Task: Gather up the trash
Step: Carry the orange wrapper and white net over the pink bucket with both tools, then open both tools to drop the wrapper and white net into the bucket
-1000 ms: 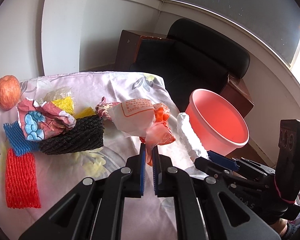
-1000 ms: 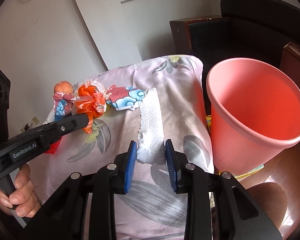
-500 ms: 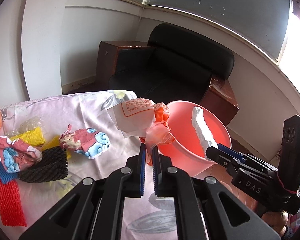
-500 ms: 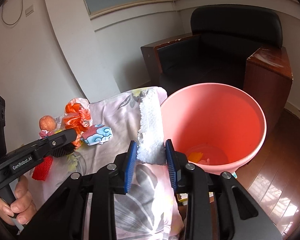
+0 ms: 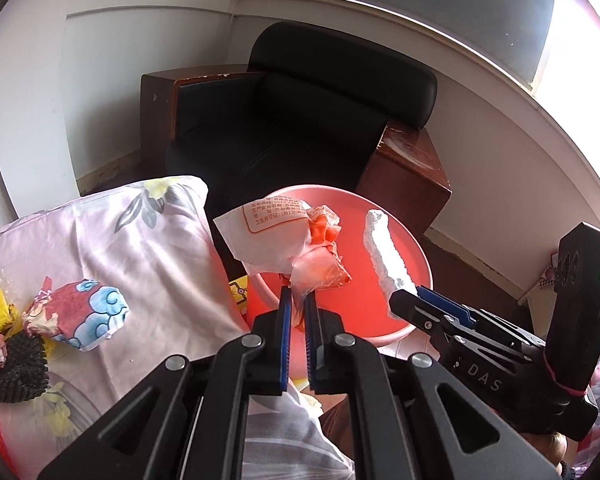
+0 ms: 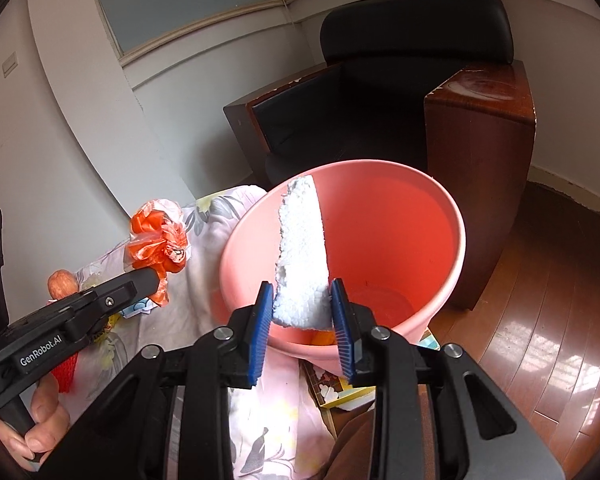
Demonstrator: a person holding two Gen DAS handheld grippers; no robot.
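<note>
Pink bin (image 5: 412,256) lay directly beyond and below both grippers, the relation the drop turned on

Left wrist: left gripper (image 5: 296,312) pinched nearly shut on crumpled wrapper (image 5: 268,232), wad jutting forward past pads, hung over bin's near rim; more scraps left on floral cloth (image 5: 112,232)

Right wrist: right gripper (image 6: 300,320) part open, clamped on white foam strip (image 6: 302,256), long axis pointing forward along fingers, far end over bin mouth; nearer the middle than left

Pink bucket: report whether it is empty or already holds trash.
Not empty. In the right wrist view, something orange and yellow lies at the bottom of the pink bucket, just behind the white foam strip; what it is cannot be told.
</note>
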